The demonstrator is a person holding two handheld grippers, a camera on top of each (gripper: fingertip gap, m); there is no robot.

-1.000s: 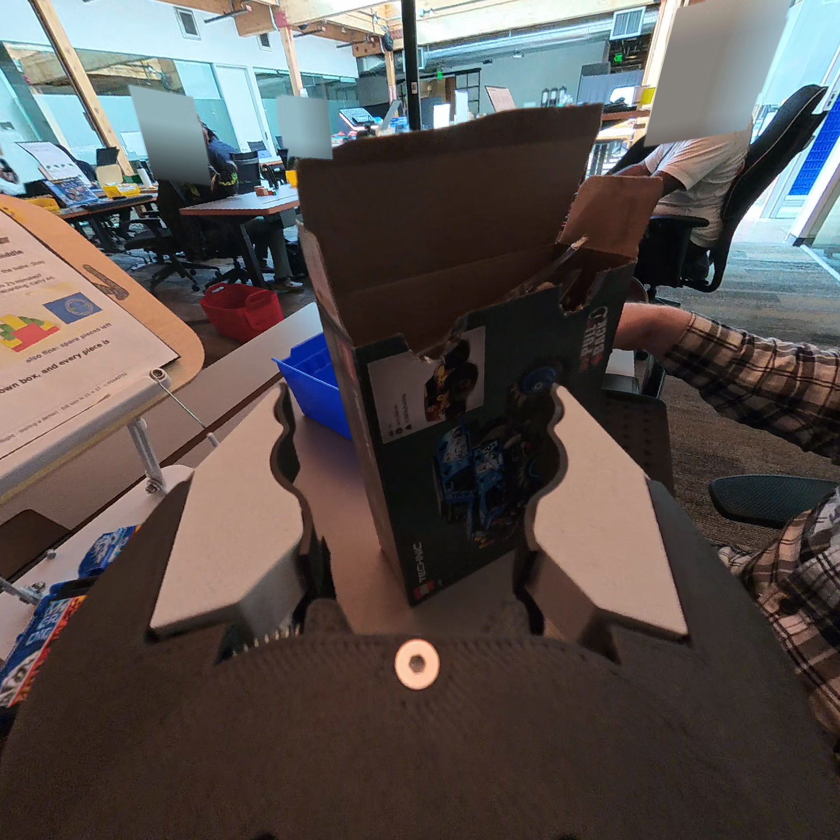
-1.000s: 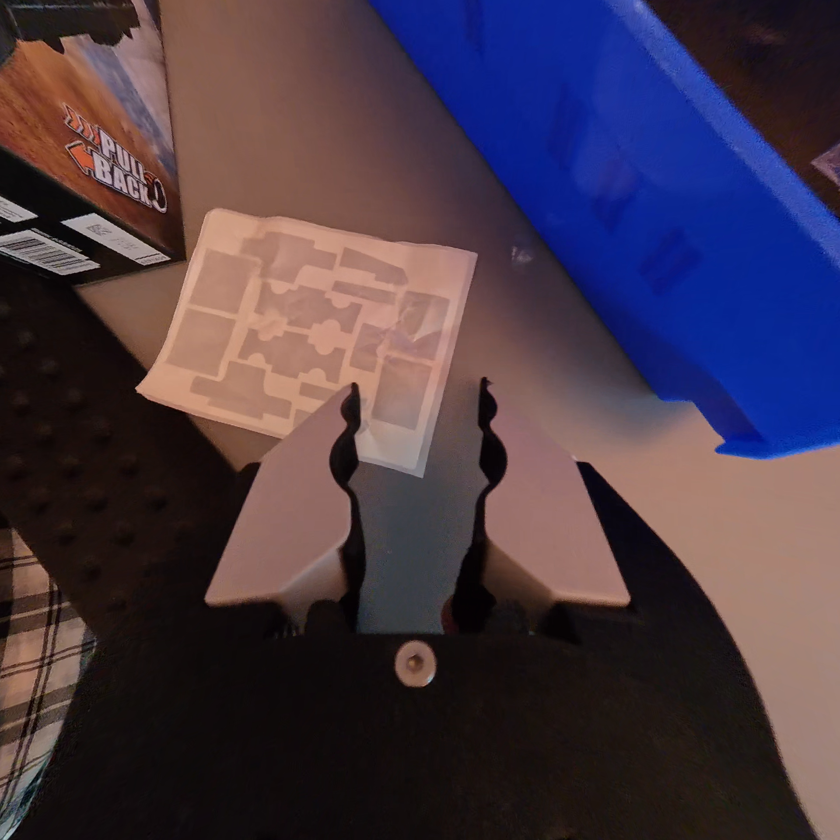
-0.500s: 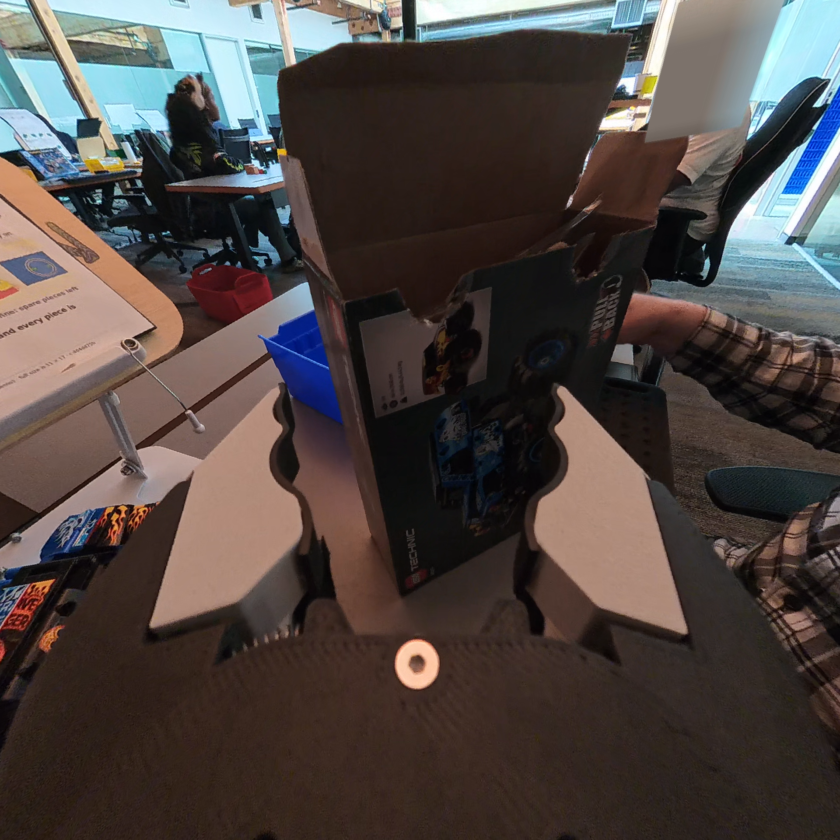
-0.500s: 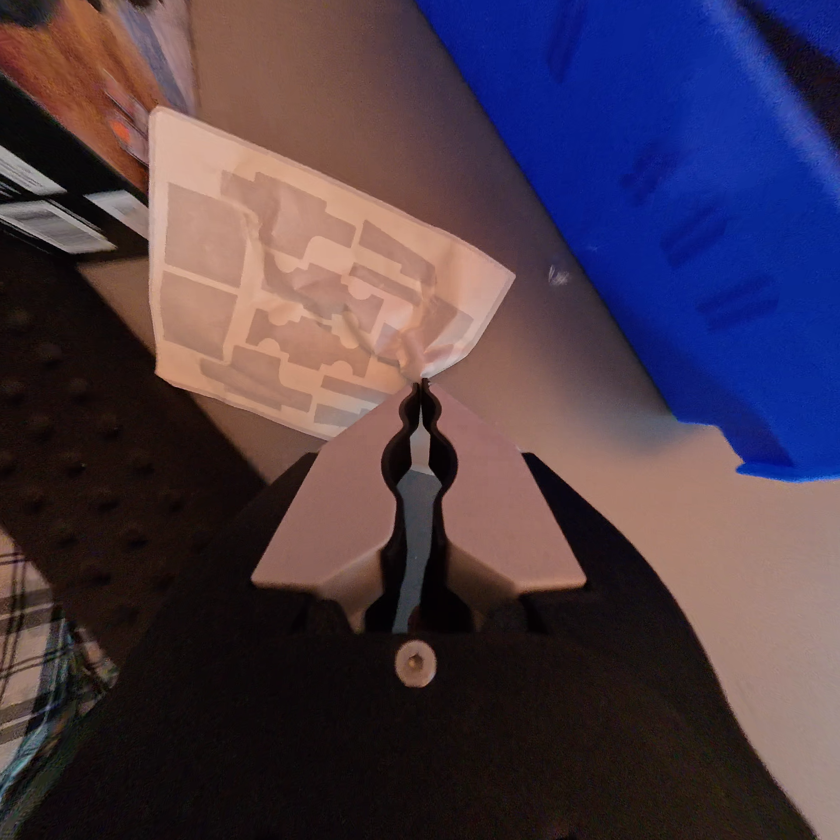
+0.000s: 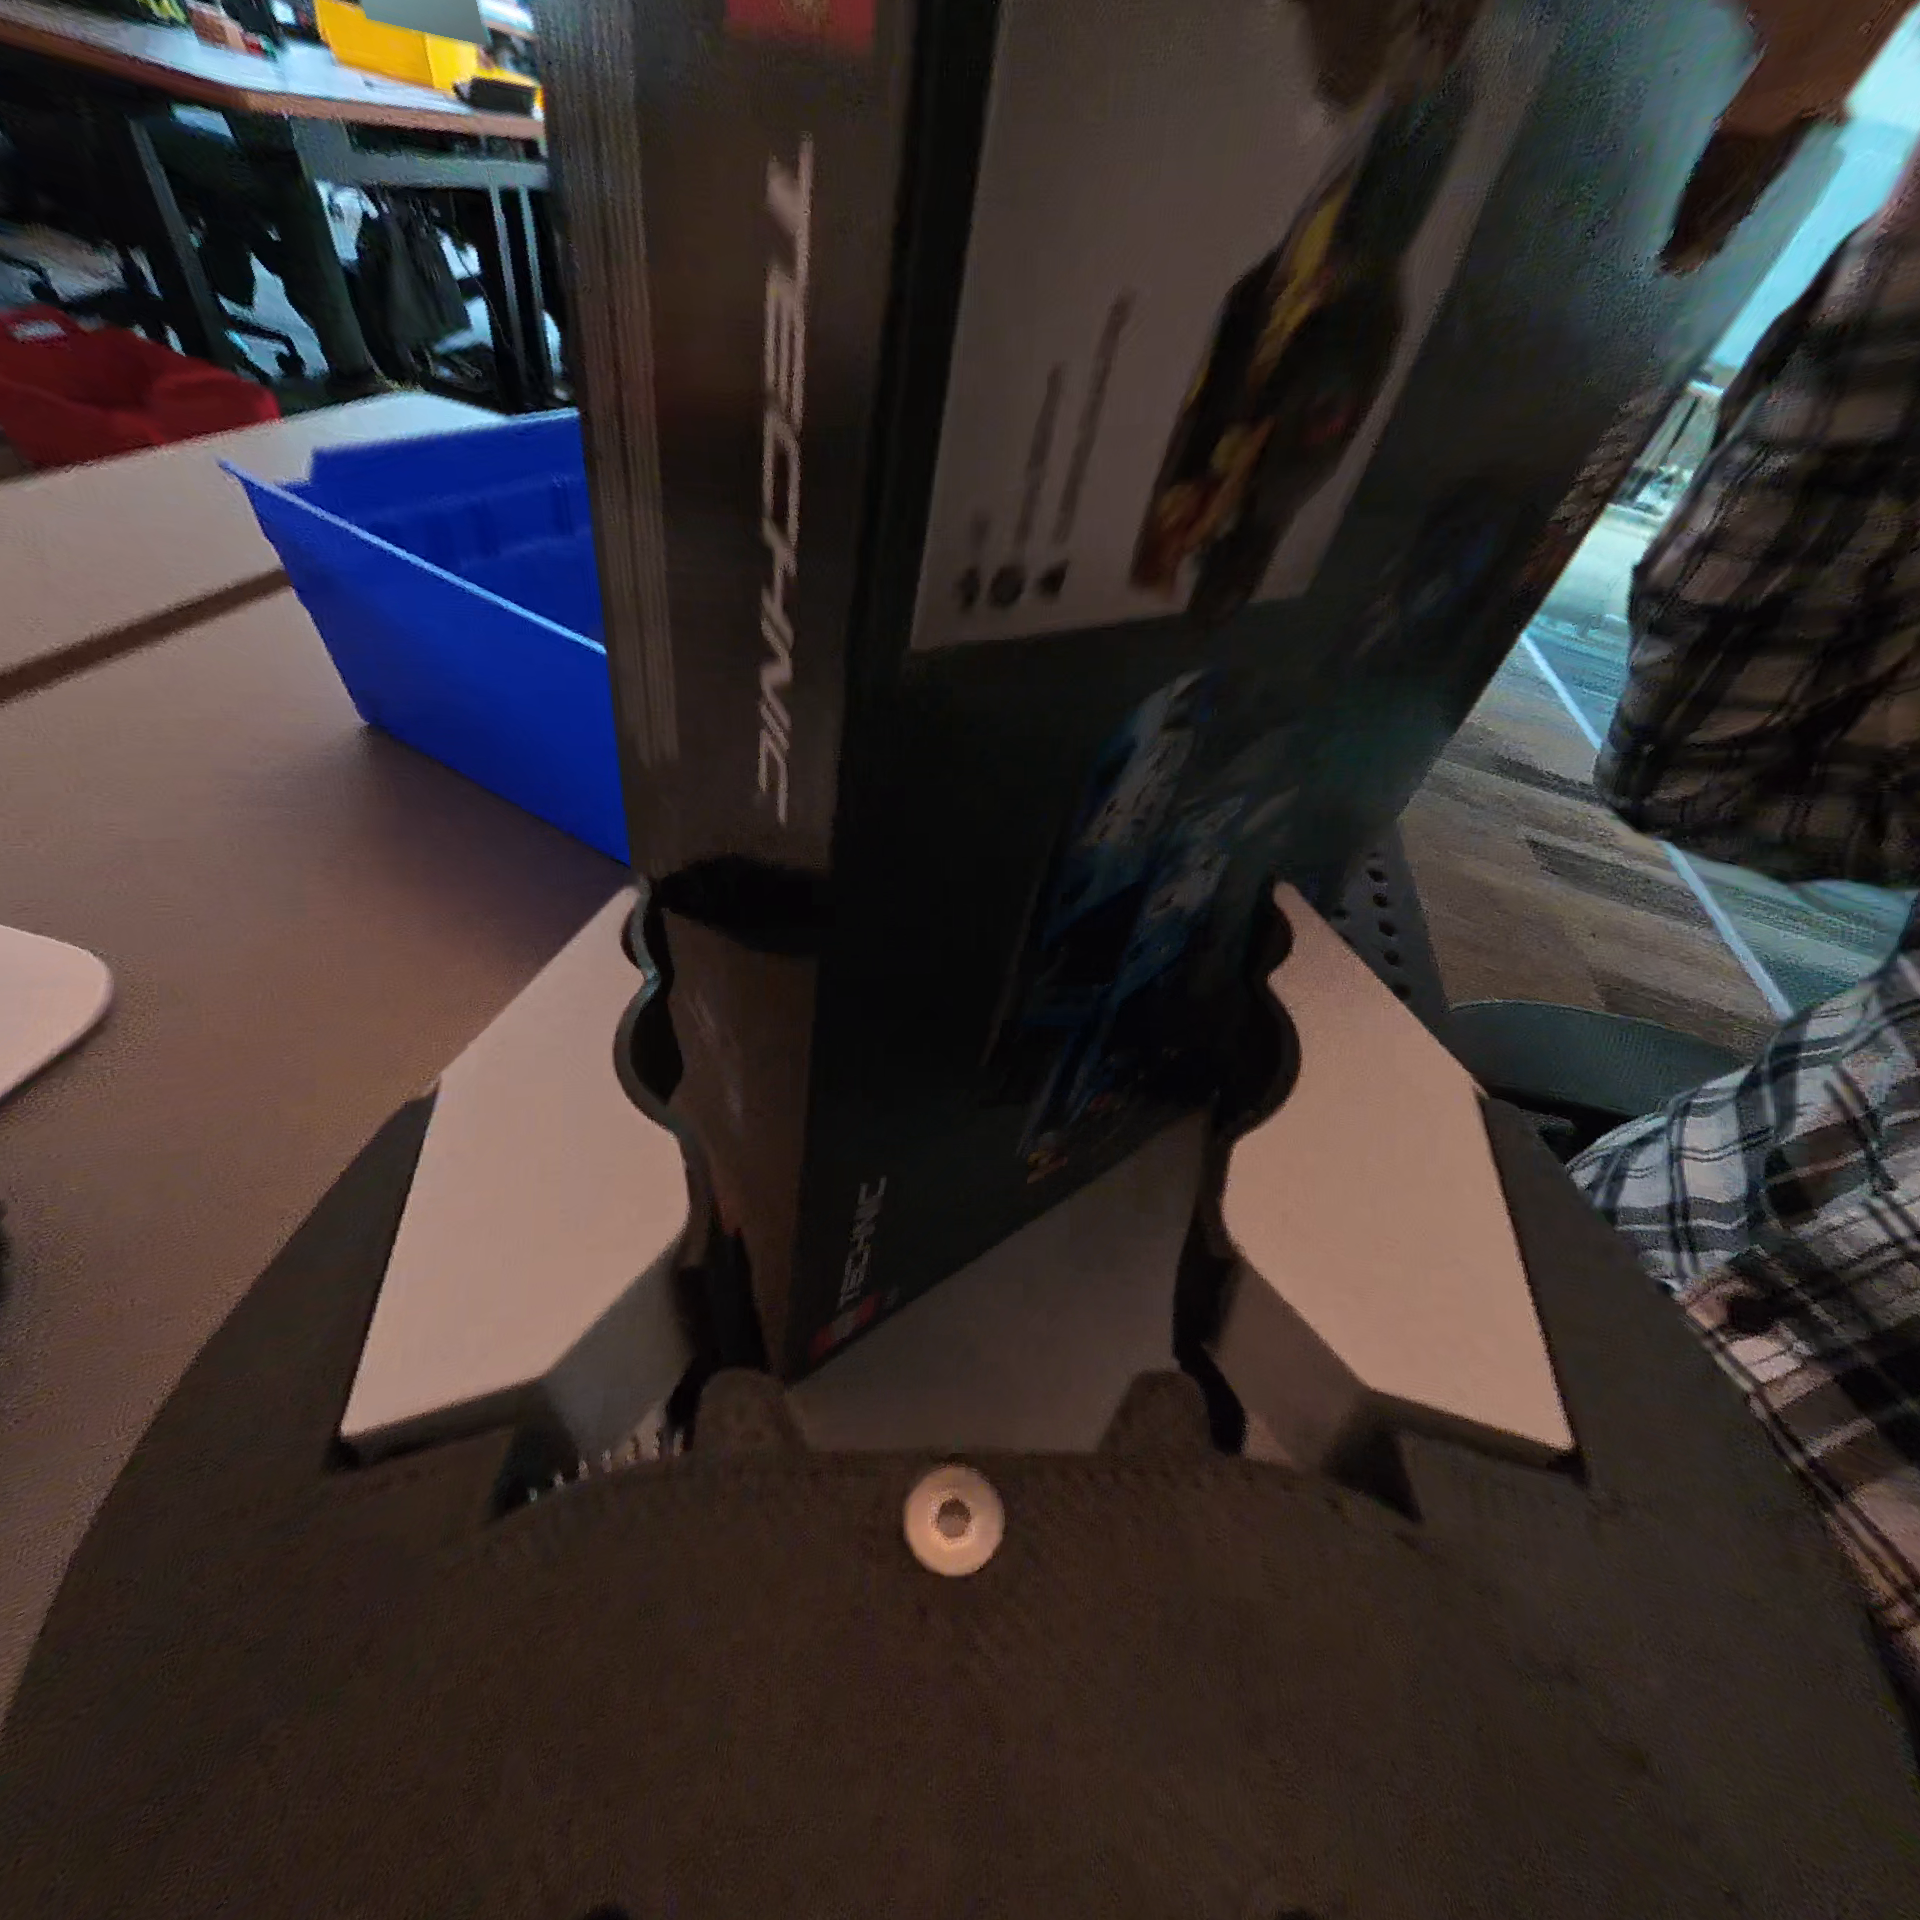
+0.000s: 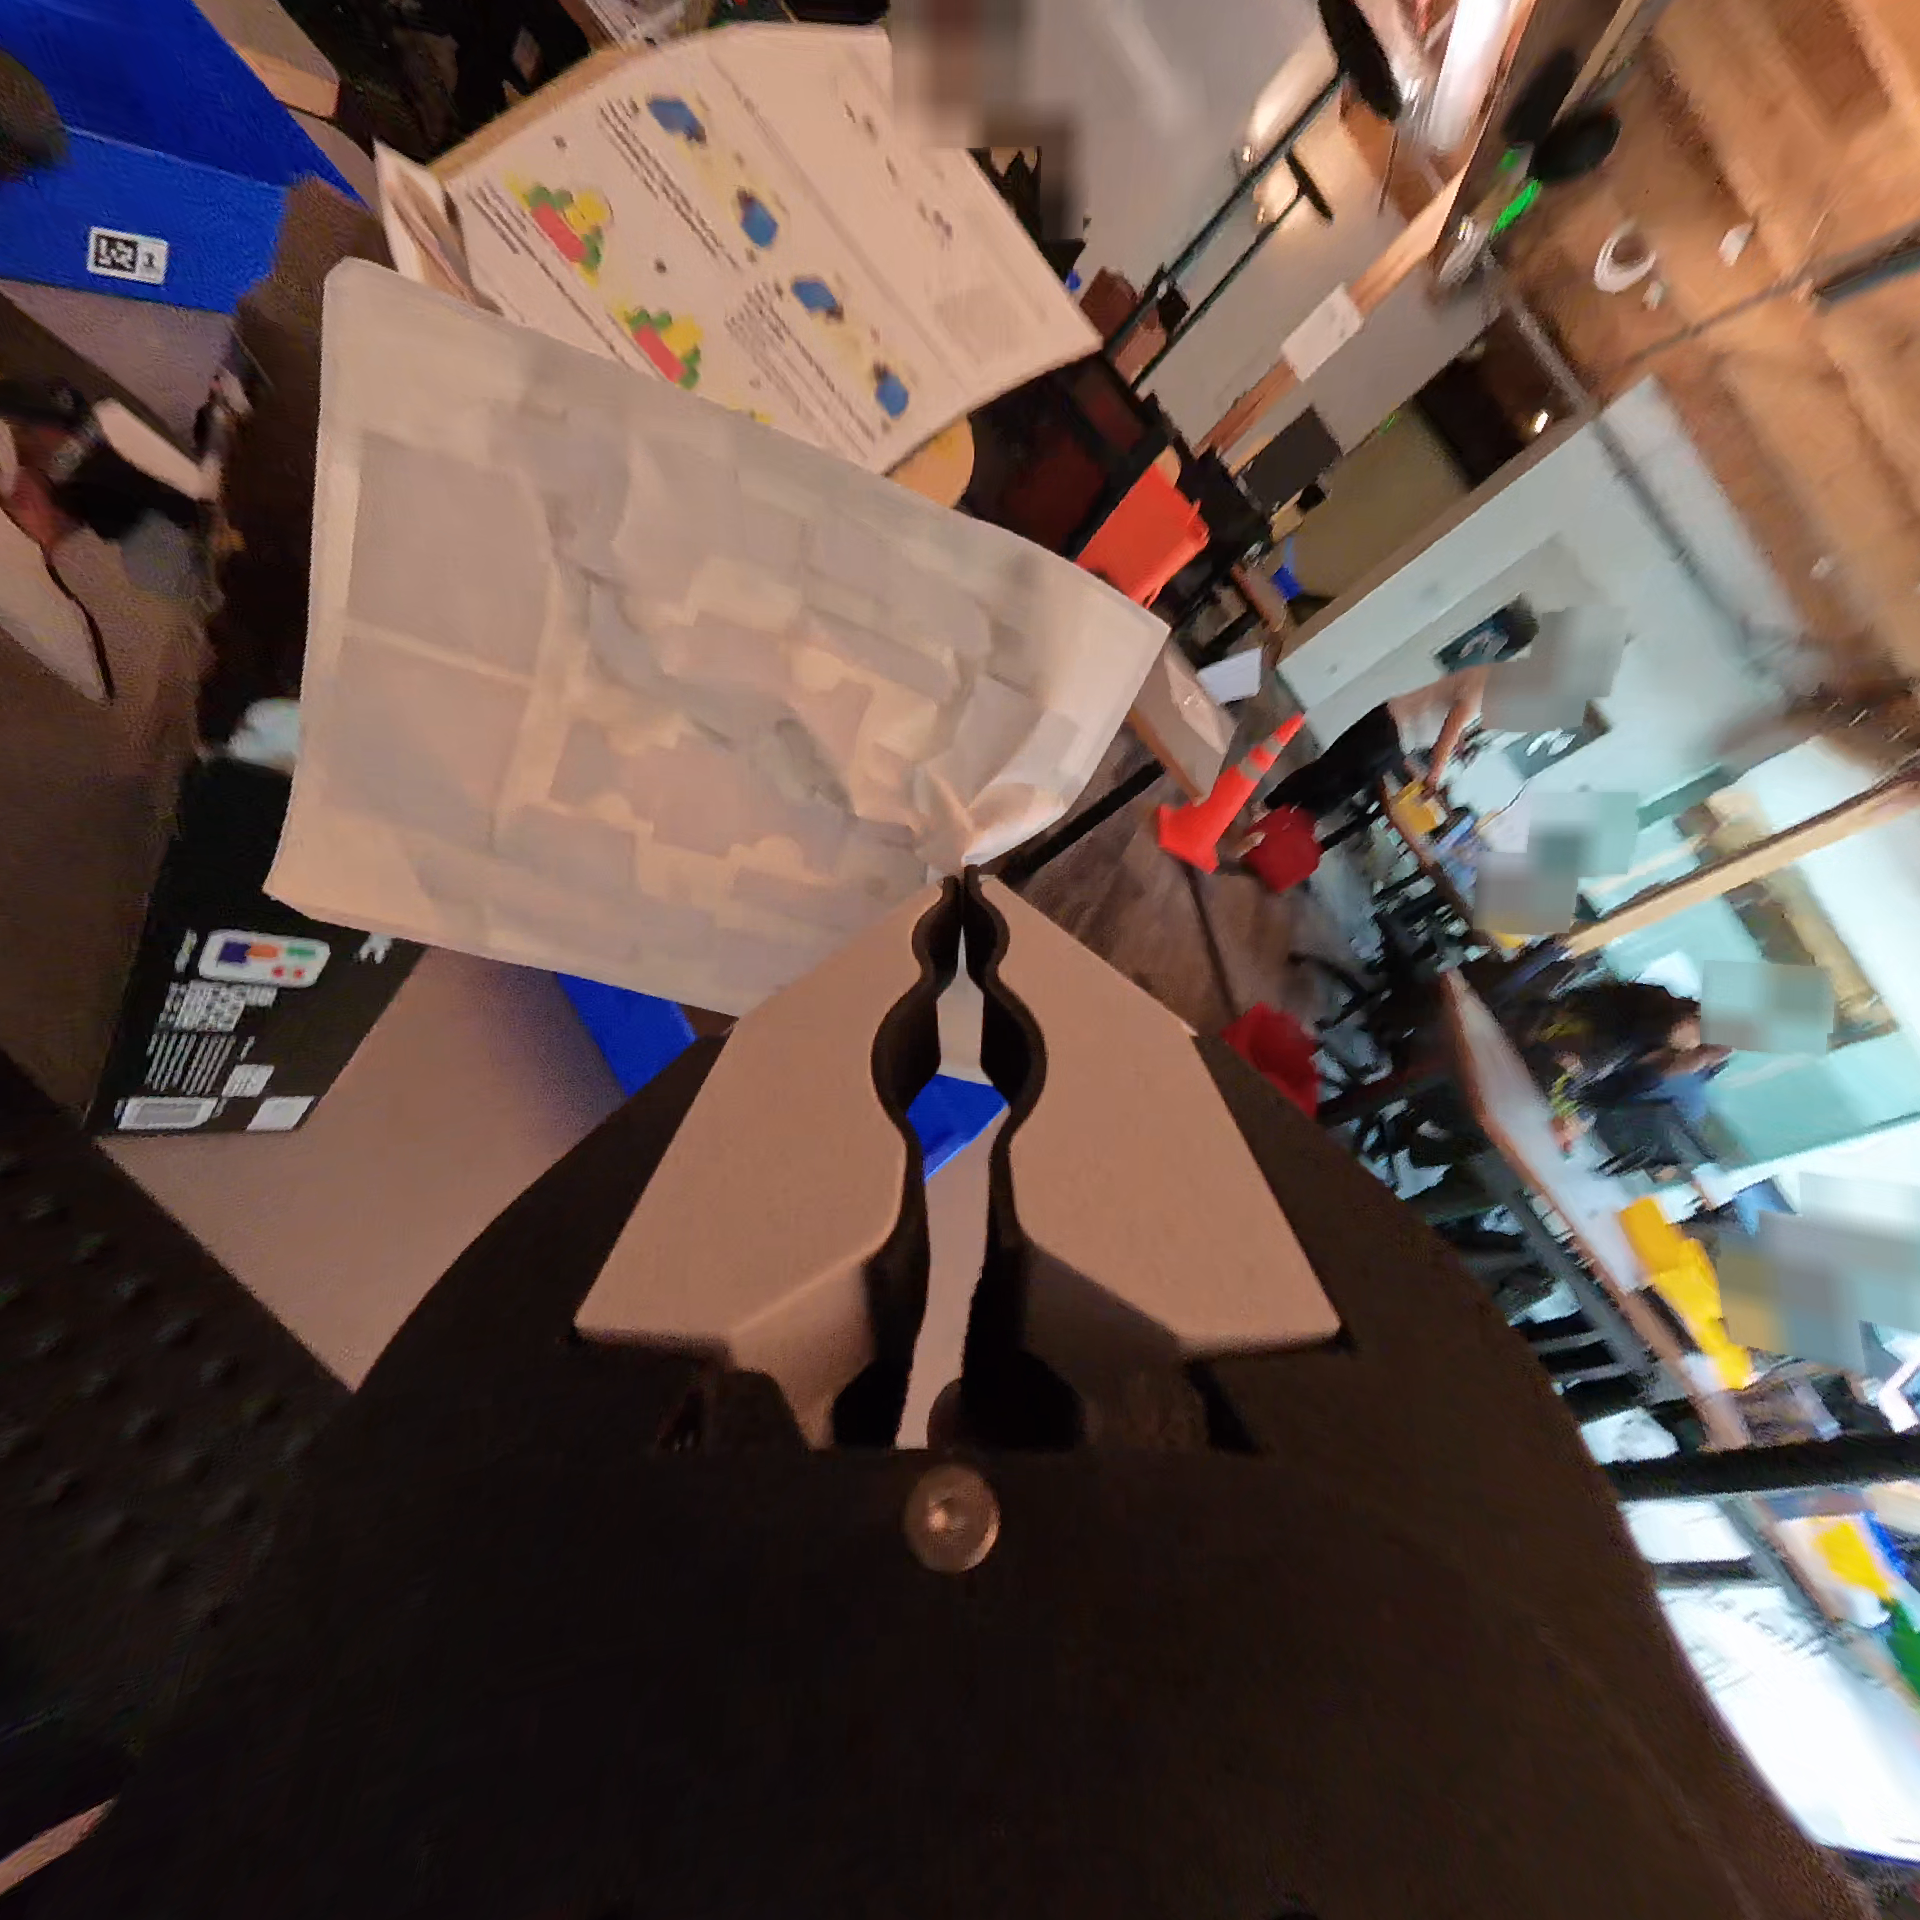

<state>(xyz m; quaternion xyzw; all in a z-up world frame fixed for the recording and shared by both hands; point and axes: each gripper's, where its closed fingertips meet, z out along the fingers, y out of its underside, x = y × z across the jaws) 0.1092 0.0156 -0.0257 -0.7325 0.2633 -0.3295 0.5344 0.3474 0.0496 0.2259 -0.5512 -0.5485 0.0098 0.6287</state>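
A tall dark toy box (image 5: pixel 1039 520) with a blue vehicle picture stands on the grey table (image 5: pixel 208 831). My left gripper (image 5: pixel 951 904) is open, and its two fingers straddle the box's near bottom corner. The right finger lies close against the box face; there is a gap on the left side. My right gripper (image 6: pixel 961 883) is shut on the corner of a white sticker sheet (image 6: pixel 644 675) with pale grey shapes and holds it in the air. The sheet is crumpled at the pinch. The box also shows in the right wrist view (image 6: pixel 249 1018), below the sheet.
A blue bin (image 5: pixel 447 613) sits on the table just left of and behind the box. A black studded plate (image 6: pixel 104 1351) lies at the table's near side. A tilted board with a printed page (image 6: pixel 769 218) stands behind. A person's plaid sleeve (image 5: pixel 1766 571) is at the right.
My right gripper closed on the sheet's corner and lifted it off the table, swinging up to face the room. My left gripper moved forward and lower, so the box now sits between its fingers.
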